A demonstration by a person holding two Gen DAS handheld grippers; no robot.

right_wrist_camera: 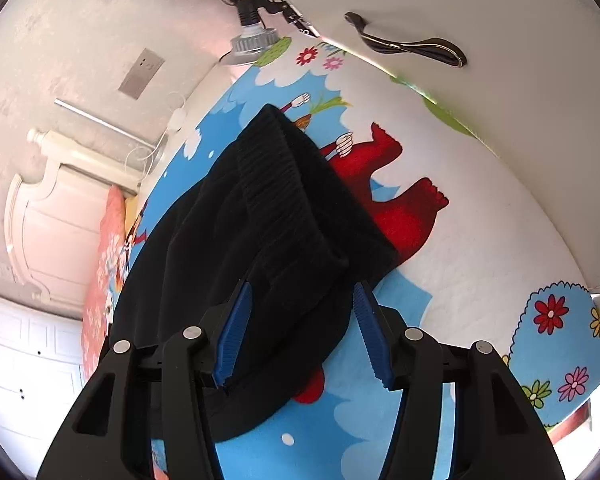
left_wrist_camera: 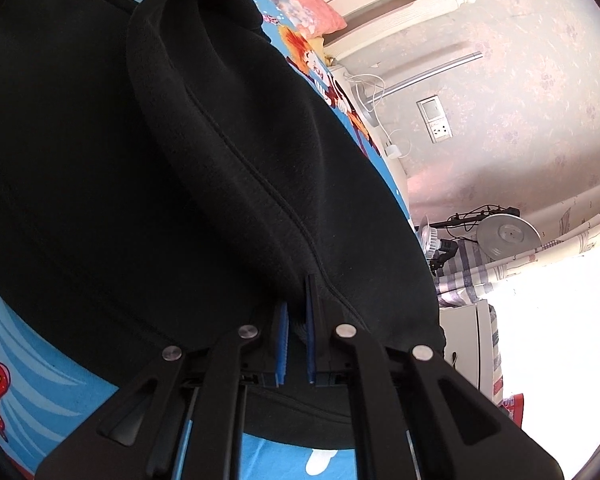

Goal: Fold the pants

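Black pants (left_wrist_camera: 148, 168) lie folded over themselves on a cartoon-printed bedsheet (left_wrist_camera: 32, 344), a raised fold running up the middle; the left gripper (left_wrist_camera: 298, 332) has its blue pads (left_wrist_camera: 282, 344) pinched together on a seam of the dark fabric at the near edge; the right gripper (right_wrist_camera: 300, 332) stands with fingers apart, straddling the ribbed cuff end (right_wrist_camera: 284, 196) of the pants without pressing it; a pink pillow (right_wrist_camera: 104, 272) sits by the white headboard (right_wrist_camera: 52, 216); a lamp (right_wrist_camera: 254, 40) hangs near the wall
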